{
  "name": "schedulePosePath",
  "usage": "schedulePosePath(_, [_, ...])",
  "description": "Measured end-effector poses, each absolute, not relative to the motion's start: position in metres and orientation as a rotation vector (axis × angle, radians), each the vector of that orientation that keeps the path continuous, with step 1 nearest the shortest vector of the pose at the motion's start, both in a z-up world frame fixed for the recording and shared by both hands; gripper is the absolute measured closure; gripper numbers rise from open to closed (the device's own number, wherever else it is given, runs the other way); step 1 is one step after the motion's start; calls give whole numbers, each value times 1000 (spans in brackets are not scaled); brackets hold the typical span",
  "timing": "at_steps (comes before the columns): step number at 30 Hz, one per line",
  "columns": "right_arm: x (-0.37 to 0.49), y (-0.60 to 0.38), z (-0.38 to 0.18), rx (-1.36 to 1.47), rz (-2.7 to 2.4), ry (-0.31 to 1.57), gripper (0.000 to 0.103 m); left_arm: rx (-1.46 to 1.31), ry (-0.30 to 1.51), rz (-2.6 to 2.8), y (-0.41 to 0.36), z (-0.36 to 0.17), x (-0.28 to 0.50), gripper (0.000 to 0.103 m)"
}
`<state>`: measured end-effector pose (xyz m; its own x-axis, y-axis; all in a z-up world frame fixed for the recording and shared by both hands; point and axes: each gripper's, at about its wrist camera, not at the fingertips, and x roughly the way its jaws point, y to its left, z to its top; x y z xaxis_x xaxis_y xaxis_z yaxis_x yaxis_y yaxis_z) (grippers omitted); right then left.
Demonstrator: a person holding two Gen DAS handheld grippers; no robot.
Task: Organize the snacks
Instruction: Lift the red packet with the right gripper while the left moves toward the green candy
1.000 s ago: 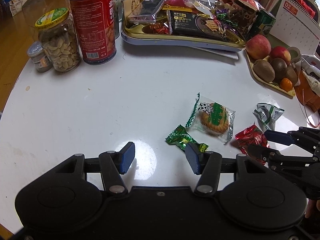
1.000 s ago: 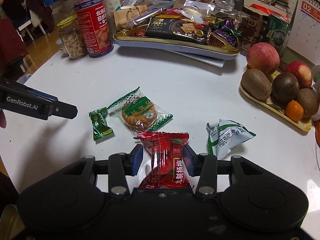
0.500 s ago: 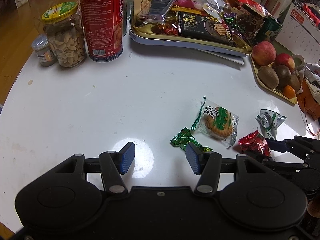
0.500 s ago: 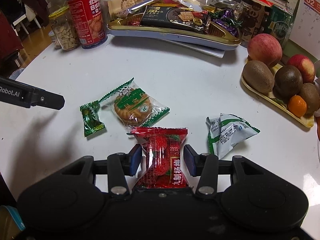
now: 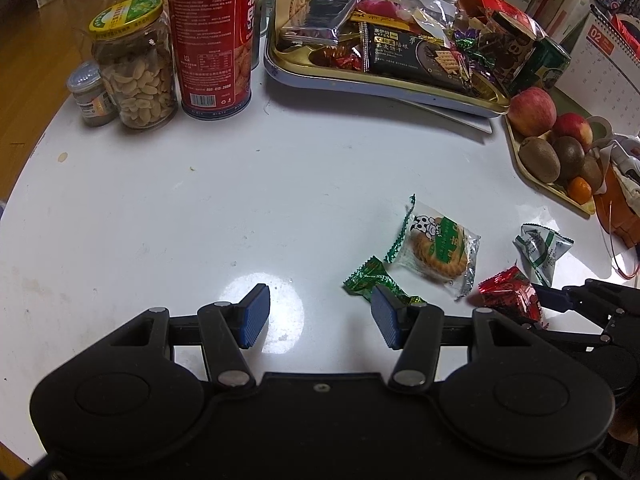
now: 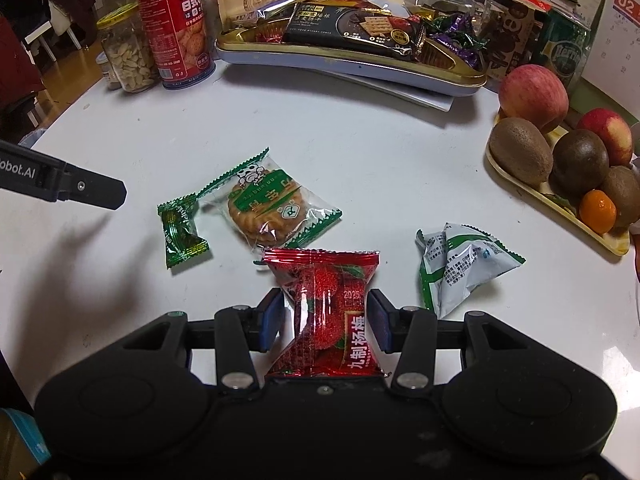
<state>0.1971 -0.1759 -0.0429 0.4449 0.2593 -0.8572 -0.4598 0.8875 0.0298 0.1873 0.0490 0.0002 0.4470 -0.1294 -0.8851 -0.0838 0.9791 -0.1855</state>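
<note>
My right gripper point(image 6: 325, 322) is shut on a red bayberry snack packet point(image 6: 326, 312), held above the white table; it also shows in the left wrist view point(image 5: 510, 294). My left gripper point(image 5: 320, 316) is open and empty above the table, just left of a small green candy point(image 5: 370, 280). A clear cookie packet with green trim point(image 6: 266, 208) and the green candy point(image 6: 180, 236) lie ahead of the right gripper. A white-green packet point(image 6: 460, 266) lies to its right. A gold snack tray point(image 6: 440, 74) full of packets stands at the back.
A red biscuit tin point(image 5: 212, 36), a peanut jar point(image 5: 134, 68) and a small jar point(image 5: 90, 94) stand at the back left. A fruit tray point(image 6: 560, 200) with apples, kiwis and an orange sits at the right. A calendar point(image 5: 600, 64) stands behind it.
Both grippers have risen and drawn back a little. The red packet stays gripped in the right gripper. The snacks on the table have not moved.
</note>
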Motion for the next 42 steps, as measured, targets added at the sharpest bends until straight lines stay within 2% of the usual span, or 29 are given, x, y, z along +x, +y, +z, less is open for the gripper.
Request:
schedulePosePath(13, [198, -169, -50, -232, 460, 1032, 56, -192, 1112, -23, 47, -1, 187, 43])
schedulePosePath(15, [198, -170, -50, -224, 455, 1028, 65, -190, 1112, -23, 47, -1, 187, 43])
schedulePosePath(16, [198, -171, -50, -219, 456, 1029, 66, -188, 1110, -24, 47, 0, 187, 43])
schedulePosePath(42, [203, -182, -30, -8, 443, 1036, 68, -165, 1115, -22, 44, -3, 190, 43])
